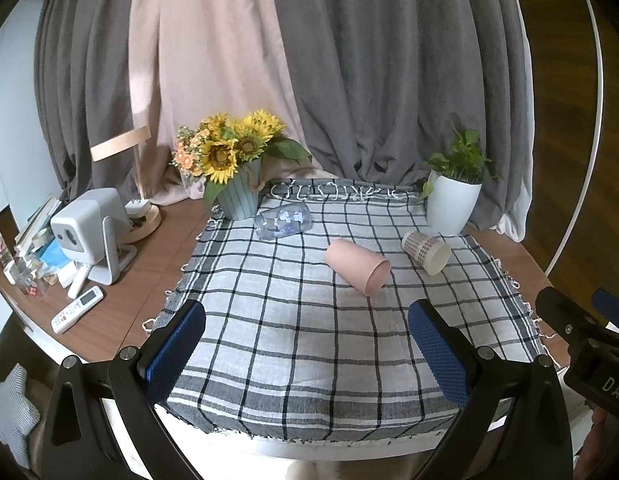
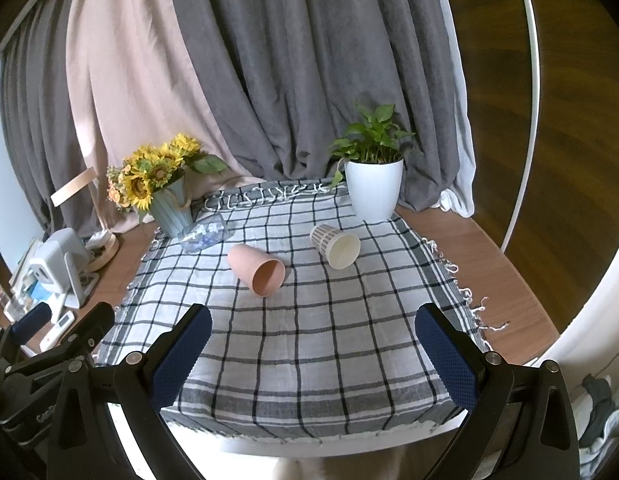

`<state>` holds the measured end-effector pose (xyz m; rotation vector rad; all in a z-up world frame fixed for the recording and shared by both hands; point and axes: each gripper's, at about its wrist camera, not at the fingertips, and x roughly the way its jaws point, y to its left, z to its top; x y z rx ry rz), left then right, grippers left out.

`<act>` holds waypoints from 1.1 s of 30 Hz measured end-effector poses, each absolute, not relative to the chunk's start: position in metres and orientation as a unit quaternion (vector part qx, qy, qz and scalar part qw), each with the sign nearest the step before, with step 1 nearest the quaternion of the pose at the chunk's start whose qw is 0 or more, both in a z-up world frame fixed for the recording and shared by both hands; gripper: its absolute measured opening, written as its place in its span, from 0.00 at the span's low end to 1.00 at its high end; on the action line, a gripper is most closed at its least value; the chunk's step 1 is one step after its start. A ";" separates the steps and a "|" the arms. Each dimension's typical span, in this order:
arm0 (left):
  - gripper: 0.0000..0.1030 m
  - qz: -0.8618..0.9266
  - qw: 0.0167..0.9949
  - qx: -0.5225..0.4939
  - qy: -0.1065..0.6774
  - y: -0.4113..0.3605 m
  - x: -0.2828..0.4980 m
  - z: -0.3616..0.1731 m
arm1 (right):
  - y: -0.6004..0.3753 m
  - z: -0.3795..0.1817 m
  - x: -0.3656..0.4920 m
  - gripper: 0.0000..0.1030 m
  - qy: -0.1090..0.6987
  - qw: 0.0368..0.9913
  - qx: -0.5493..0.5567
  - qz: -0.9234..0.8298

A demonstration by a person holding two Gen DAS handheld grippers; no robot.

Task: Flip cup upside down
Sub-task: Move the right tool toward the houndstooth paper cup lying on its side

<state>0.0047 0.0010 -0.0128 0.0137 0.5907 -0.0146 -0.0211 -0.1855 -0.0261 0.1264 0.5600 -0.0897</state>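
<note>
Right wrist view: the pink cup point(image 2: 256, 269) is seen lying on its side mid-cloth, its mouth turned toward the camera. Beside it lie a paper cup point(image 2: 336, 245) and a clear jar point(image 2: 205, 233), the jar's print too blurred to be read. The checked cloth point(image 2: 309, 344) is cut off below by the fingers. Both the right gripper point(image 2: 313, 356) and the left gripper point(image 1: 305, 354) are held wide open above the near edge, with nothing gripped.
</note>
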 end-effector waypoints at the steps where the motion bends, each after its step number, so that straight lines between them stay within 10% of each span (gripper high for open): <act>1: 1.00 -0.008 0.956 0.009 0.292 0.000 0.007 -0.012 | -0.186 -0.027 -0.020 0.99 0.276 0.958 0.063 -0.045; 33: 1.00 -0.043 0.922 0.035 0.384 -0.021 0.191 -0.037 | -0.196 -0.029 0.145 0.99 0.352 0.927 0.084 -0.095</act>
